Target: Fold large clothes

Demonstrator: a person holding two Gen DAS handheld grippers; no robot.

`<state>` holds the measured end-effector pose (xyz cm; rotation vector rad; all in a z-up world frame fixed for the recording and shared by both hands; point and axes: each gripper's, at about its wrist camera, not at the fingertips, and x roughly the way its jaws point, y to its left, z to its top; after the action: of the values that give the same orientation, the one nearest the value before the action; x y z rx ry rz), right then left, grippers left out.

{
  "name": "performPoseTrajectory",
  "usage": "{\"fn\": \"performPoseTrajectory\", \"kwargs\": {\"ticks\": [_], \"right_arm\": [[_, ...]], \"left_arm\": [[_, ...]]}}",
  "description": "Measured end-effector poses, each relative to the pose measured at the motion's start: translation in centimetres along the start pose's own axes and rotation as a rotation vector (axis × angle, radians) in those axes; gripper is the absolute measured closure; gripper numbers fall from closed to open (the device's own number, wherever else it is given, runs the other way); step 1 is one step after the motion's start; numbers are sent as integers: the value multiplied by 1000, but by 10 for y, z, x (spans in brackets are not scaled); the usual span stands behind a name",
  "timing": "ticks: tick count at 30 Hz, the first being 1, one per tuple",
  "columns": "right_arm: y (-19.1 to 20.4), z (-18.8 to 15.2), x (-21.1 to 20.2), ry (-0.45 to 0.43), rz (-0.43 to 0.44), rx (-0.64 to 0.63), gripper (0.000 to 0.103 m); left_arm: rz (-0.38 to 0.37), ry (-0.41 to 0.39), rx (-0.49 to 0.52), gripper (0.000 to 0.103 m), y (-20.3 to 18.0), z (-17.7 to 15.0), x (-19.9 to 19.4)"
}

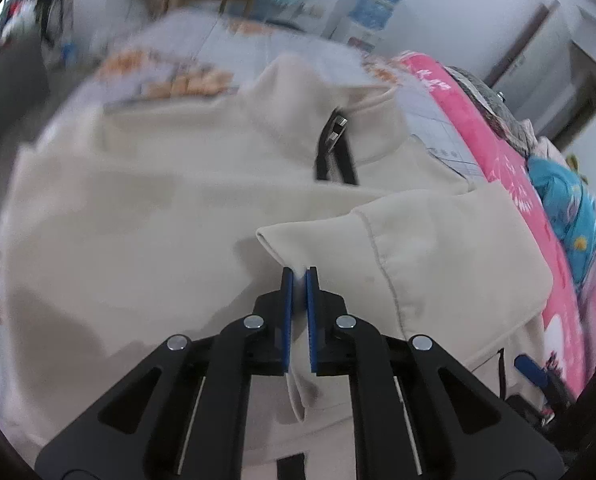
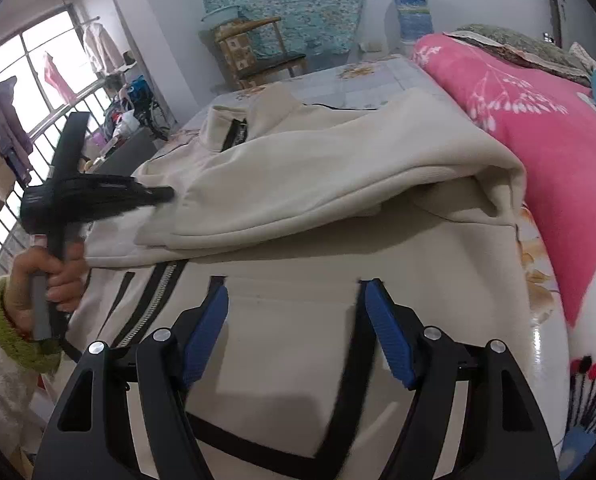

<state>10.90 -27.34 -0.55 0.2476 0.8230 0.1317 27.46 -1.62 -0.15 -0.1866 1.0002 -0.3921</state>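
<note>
The left tool (image 1: 299, 276) is clamped on the cuff of a cream jacket's (image 1: 137, 220) sleeve (image 1: 438, 248), folded across the body on the bed (image 2: 378, 76). The right tool (image 2: 293, 300) stands wide, empty, above the zipper (image 2: 153, 300). A pink blanket (image 2: 558, 160) lies right of both tools.

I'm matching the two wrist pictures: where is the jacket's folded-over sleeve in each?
Left wrist: sleeve lies centre-right, its cuff pinched in the left gripper.
Right wrist: sleeve runs across the middle, its cuff at the left gripper.
Shared landmark: the collar zipper.
</note>
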Motion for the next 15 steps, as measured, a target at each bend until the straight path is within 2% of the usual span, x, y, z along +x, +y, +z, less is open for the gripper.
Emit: {"fn": "performPoseTrajectory", "kwargs": {"ticks": [4,6,10,15], "right_arm": [[-7,-3,2,28,-12,-5,33],[-9,-5,6,44,-14,-8,33],[-11,-8,9,67,-11,-13,33],[-10,-6,2,91,-21,-24,33]], "left_arm": [[-117,-111,5,97,2,16,-66],[-130,-160,-5,97,7,27,-92],[-59,-203,-47,97,35,35,-120],[-12,-117,-156,97,85,15,-90]]}}
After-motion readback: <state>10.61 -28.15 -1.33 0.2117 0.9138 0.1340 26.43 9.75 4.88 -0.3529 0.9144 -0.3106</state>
